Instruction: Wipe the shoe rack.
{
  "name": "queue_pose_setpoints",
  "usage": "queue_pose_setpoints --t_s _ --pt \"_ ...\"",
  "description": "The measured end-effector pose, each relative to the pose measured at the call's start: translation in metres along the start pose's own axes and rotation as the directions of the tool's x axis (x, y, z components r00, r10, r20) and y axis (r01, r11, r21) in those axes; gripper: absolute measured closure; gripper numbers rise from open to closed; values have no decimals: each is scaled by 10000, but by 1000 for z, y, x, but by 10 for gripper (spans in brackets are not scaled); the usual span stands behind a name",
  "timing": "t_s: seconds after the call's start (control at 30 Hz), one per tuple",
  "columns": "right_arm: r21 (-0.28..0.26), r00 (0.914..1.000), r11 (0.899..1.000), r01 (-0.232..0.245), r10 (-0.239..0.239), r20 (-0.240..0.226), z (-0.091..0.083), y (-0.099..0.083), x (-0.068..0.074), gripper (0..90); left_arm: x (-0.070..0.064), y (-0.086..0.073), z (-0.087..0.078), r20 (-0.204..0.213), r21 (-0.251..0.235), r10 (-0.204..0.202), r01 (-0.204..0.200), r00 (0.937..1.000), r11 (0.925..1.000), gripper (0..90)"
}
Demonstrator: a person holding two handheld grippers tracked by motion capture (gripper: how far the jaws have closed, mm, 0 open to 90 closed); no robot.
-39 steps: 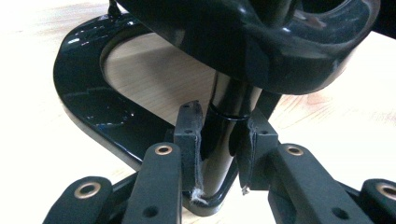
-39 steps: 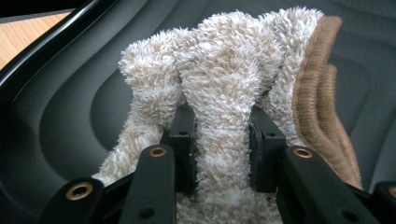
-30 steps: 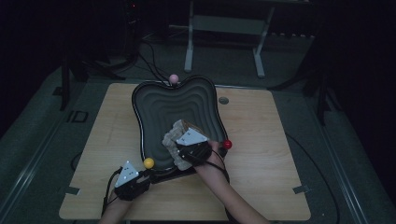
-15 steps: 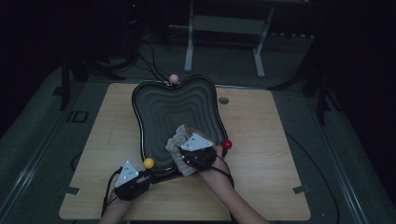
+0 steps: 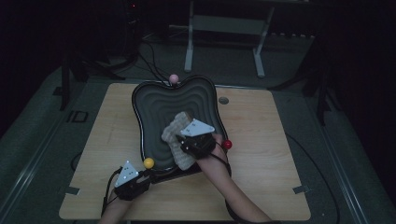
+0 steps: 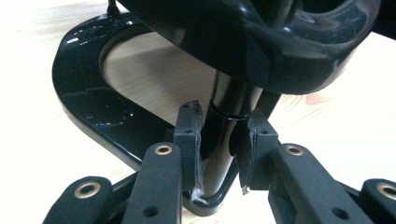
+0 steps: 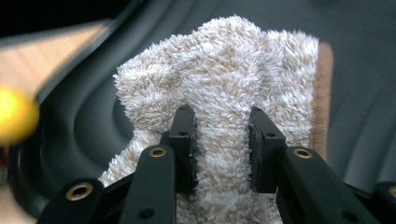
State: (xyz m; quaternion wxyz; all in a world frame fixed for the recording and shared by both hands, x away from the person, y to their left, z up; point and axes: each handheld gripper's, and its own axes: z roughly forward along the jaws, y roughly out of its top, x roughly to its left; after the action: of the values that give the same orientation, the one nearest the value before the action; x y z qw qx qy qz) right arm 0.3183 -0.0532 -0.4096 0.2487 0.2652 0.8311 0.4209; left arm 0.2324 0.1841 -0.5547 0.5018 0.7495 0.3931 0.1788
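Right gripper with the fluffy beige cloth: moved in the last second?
Yes. The right gripper, shut on the fluffy beige cloth, has slid toward the person along the wavy black tray, nearer its front rim and the red ball.

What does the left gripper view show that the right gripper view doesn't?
The left gripper view alone shows the left gripper with its fingers closed around the tray's black post, above a curved black base on the wooden table. The right gripper view alone shows the right gripper clamping a fluffy beige towel and a yellow ball. Both show the glossy black tray.
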Motion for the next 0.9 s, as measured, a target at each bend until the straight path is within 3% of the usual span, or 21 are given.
queue_pose_setpoints --t_s 0.2,0.43,0.63,0.8,0.9 --pt "-790 9992 9965 -261 284 290 4 49 -19 677 0 0 0 29 20 25 -25 10000 10000 720" --pt "-732 9946 9952 -650 706 764 32 92 -39 677 1 0 0 76 14 38 -38 10000 10000 720" --pt "-152 9901 9960 -882 893 1084 64 98 -45 676 1 0 0 75 15 28 -28 10000 10000 720" --pt "386 9857 9989 -277 209 1670 78 91 -38 673 2 0 -1 86 -8 -38 39 10000 10000 720" --pt "546 9867 9978 -376 284 1602 83 85 -39 671 2 0 -1 71 9 -45 45 10000 10000 720"
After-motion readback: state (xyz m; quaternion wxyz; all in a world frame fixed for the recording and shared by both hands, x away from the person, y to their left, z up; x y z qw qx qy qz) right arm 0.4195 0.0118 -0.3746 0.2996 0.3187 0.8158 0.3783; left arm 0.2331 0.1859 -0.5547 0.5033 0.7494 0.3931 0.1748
